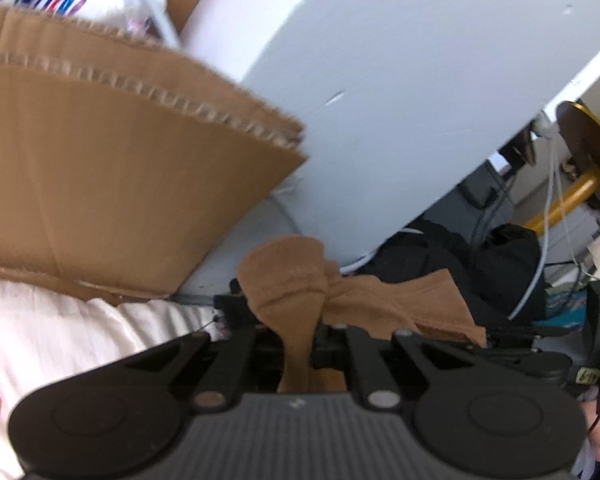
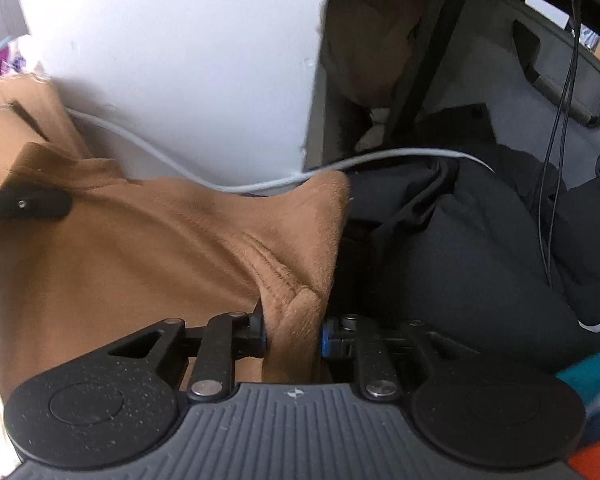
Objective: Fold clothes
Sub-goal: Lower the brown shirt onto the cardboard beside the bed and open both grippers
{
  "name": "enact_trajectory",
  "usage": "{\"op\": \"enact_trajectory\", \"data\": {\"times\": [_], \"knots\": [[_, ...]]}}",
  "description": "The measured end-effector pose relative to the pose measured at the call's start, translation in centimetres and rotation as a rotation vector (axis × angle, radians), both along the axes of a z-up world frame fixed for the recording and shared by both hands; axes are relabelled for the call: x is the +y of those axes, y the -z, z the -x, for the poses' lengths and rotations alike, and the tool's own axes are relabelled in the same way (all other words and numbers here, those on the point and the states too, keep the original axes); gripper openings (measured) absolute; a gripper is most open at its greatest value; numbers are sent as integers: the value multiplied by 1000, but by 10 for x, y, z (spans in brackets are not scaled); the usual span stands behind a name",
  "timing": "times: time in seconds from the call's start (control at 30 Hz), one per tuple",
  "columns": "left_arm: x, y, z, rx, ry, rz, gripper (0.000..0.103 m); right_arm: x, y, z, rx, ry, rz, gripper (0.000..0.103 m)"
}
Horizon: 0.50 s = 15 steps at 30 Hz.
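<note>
Slippage is my main worry here. The tan garment (image 2: 148, 248) hangs between both tools: the left gripper (image 1: 298, 336) is pinched on a bunched edge of it, and the right gripper (image 2: 294, 336) is clamped on a thick seam fold, so each one has only a small bite of cloth. If either bite is shallow, a tug to spread the fabric could pull it free and the whole thing would drop in a heap.

Stuff around is pretty crowded. A white cable (image 2: 204, 178) runs right across the top edge of the garment in the right wrist view, and it looks like it could snag on the cloth or a finger. Dark clothing (image 2: 480, 248) is piled just beside the right tool, so fabric could drag over it. On the left side a cardboard box (image 1: 112, 184) sits close, with a white cloth (image 1: 60, 340) below it. Honestly, I can't see any flat surface free to lay the garment out on.
</note>
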<state>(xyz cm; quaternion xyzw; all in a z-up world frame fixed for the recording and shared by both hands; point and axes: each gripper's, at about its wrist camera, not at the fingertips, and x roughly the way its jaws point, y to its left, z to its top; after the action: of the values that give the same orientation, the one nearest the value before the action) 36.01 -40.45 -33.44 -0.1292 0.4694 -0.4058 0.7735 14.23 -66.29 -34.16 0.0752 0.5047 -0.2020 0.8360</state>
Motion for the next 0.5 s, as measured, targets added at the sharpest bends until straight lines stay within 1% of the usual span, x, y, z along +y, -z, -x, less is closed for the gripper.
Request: {"op": "enact_trajectory", "data": {"times": [0.03,0.07,0.17,0.2,0.23,0.27,0.33,0.43,0.5], "knots": [[-1,3,-2,1,-7,-6,7,-2,2,-2,12,-2,5,30],[-2,7,-4,3,-14,-12,8,-4,3,-4,21,-5,13,33],[-1,10,-8,9,-34,-32,14,-10,0,-8,53,-25,44,35],[1,9,-9,12,-41,-39,22,-11,-2,-10,66,-29,60,35],[4,7,-10,15,-47,-46,27,-13,-4,-12,78,-33,77,35],[6,6,-11,18,-54,-53,34,-13,-7,-12,86,-32,84,35],[12,1,-14,24,-67,-49,36,-10,-17,-11,81,-47,105,35],[20,-12,-14,-11,-66,-50,37,-1,-31,-5,65,-66,149,35],[26,-22,-12,-31,-66,-43,37,2,-38,2,43,-53,149,35]]}}
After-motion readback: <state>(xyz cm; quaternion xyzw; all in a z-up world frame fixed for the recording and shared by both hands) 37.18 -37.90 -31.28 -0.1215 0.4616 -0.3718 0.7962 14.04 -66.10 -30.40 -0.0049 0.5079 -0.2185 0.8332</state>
